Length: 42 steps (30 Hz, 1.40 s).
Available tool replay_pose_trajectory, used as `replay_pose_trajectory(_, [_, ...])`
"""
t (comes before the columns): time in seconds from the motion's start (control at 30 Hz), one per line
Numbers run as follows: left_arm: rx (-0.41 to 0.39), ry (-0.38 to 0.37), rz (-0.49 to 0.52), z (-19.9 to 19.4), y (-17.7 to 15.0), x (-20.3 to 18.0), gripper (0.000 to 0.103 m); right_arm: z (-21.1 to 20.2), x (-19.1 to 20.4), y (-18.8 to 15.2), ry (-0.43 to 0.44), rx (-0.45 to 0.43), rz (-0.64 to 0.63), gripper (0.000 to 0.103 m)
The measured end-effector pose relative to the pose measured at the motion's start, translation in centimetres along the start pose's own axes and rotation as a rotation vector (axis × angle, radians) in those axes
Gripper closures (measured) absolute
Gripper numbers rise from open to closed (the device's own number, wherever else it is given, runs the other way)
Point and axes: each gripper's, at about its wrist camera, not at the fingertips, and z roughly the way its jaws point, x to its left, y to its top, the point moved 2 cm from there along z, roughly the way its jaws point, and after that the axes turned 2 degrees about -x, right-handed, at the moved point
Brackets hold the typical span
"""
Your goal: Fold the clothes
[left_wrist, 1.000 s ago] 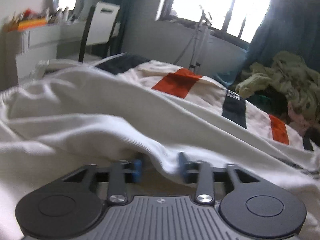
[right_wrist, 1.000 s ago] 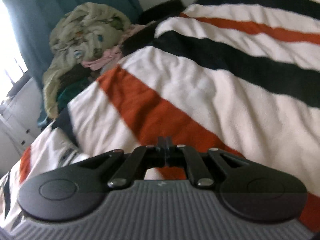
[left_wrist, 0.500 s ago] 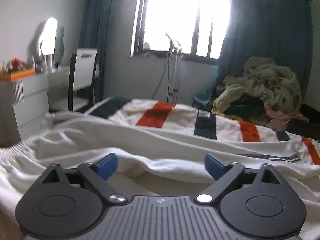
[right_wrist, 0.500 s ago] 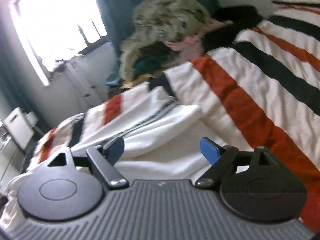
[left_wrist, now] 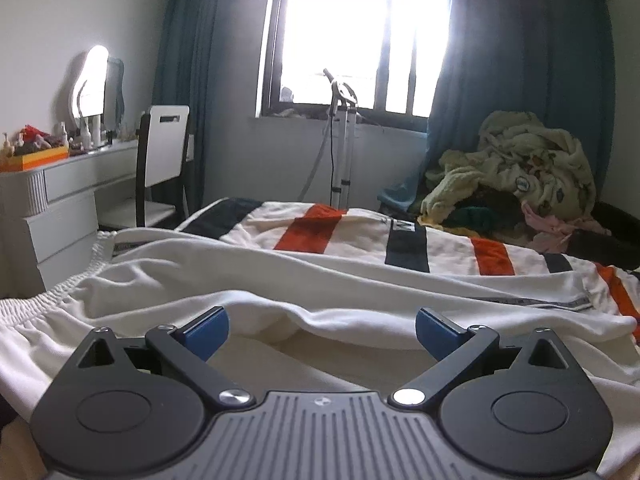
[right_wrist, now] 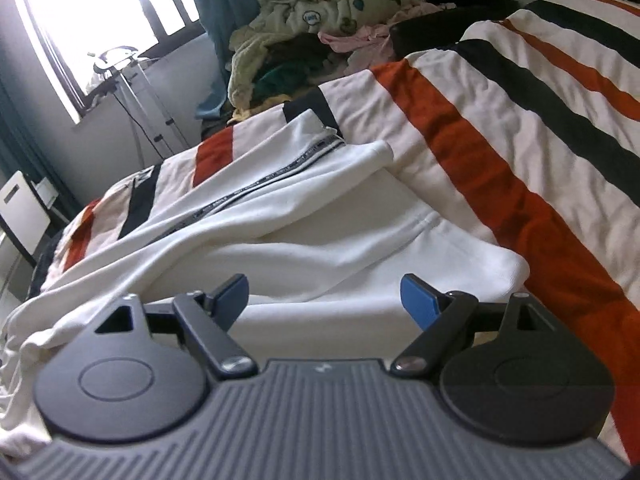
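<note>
**Two tools released above white trousers laid across the bed**

Two tools are seen with their jaws standing wide and nothing between the blue pads. The left tool (left_wrist: 322, 330) is held just above the waist end of the white trousers (left_wrist: 280, 280), whose gathered elastic waistband (left_wrist: 60, 292) is shown at the left edge of that view. The right tool (right_wrist: 324, 300) is held over the opposite end, where the leg hems (right_wrist: 480, 256) lie on the striped blanket (right_wrist: 520, 140). The jaws of both tools have just been opening, and no cloth is pinched by either now; the fabric below is left lying free.

The trousers are spread lengthwise along the bed, one leg laid roughly over the other, with a dark printed side stripe (right_wrist: 280, 172) exposed along the upper leg. This placement is judged to be deliberate: a garment is flattened and doubled lengthwise so that a crosswise fold can follow. The tools are presumably kept at the two ends because waist and hems are the parts to be brought together next. Some ridges and a soft overlap remain in the cloth, so smoothing may be needed first.

A heap of unsorted clothes (left_wrist: 516, 172) is kept at the far corner of the bed, well apart from the working area.
</note>
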Motion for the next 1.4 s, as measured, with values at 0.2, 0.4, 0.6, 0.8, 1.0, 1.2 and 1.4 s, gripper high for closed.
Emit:
replay_pose_trajectory(0.2, [-0.002,0.065,-0.059,0.3,0.2,1.8,0.002,0.8,-0.9,0.0,-0.028,0.027,0.044,0.019])
replay_pose_trajectory(0.4, [-0.109,0.318,-0.290,-1.5,2.3,9.7,0.002,1.4,-5.8,0.0,-0.054,0.054,0.332,0.019])
replay_pose_trajectory(0.6, [-0.144,0.559,-0.644,-4.5,1.4,20.1,0.002,0.4,-10.5,-1.2,-0.149,-0.005,0.605,0.019])
replay_pose_trajectory(0.8, [-0.156,0.681,-0.956,-7.3,-2.7,26.9,0.002,2.2,-14.2,-3.6,-0.169,0.077,0.861,0.023])
replay_pose_trajectory(1.0, [-0.056,0.671,-1.121,-7.2,-6.4,30.3,0.005,4.5,-15.5,-4.1,-0.178,0.113,0.962,0.034])
replay_pose_trajectory(1.2, [-0.003,0.510,-1.131,-4.9,-7.0,30.4,0.014,5.9,-15.0,-3.1,-0.175,0.111,0.924,0.089])
replay_pose_trajectory(1.4, [0.073,0.437,-1.159,-1.9,-8.2,30.2,0.053,4.4,-13.9,-1.2,-0.111,-0.038,0.852,0.097])
